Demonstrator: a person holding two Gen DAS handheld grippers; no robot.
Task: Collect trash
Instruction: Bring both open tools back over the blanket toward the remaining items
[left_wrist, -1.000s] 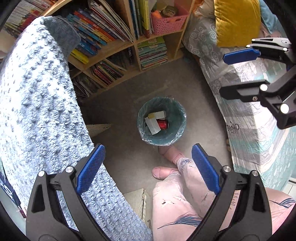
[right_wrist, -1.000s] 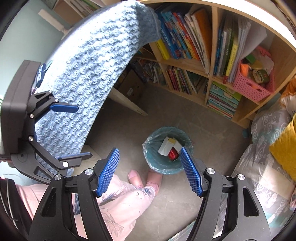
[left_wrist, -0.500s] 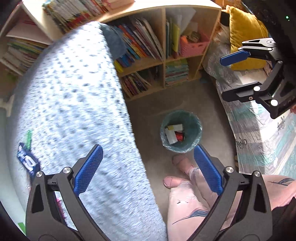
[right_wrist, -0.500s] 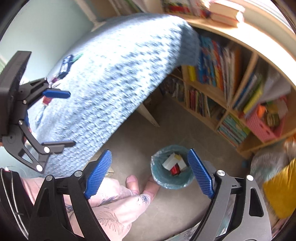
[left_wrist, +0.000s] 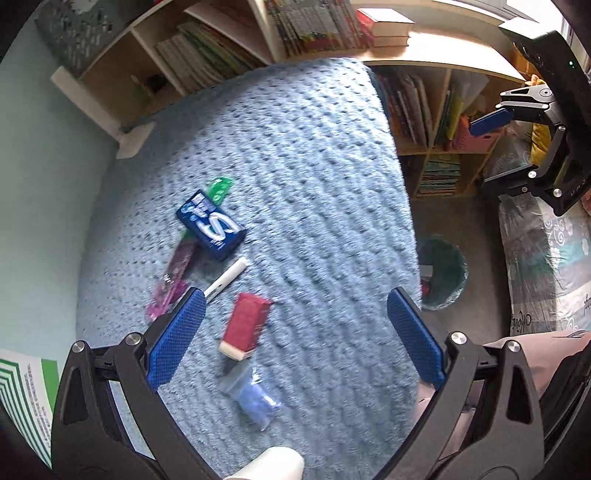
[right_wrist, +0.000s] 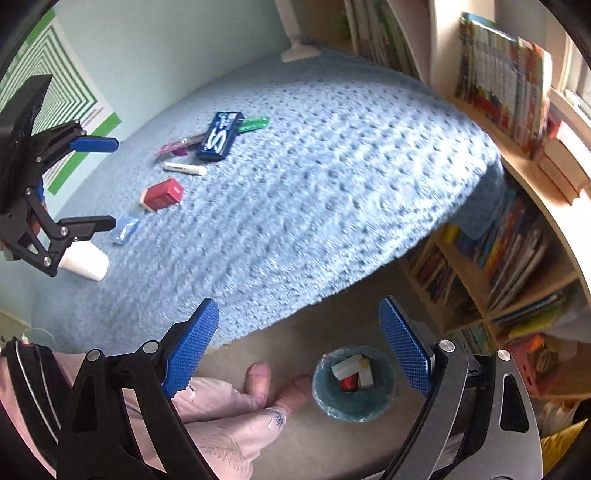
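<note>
Scattered near the wall-side edge of a blue-blanketed table (left_wrist: 295, 166): dark blue box (left_wrist: 211, 224) printed with a white S, long axis slanting toward the bookshelf (left_wrist: 207, 55); green wrapper (left_wrist: 218, 189) poking out beyond it; purple wrapper (left_wrist: 173, 273) just beside; white stick (left_wrist: 226, 277) lying diagonally; red box (left_wrist: 246, 324) with a pale end turned toward the near edge; clear blue wrapper (left_wrist: 253, 397) below; white cup (right_wrist: 84, 261) on its side. Down on the floor off the table's right edge, lined bin (right_wrist: 354, 384) holding red and white scraps. Left gripper (left_wrist: 295, 341) spread wide over the red box, gripping nothing; right gripper (right_wrist: 299, 349) likewise spread, empty, above the floor.
</note>
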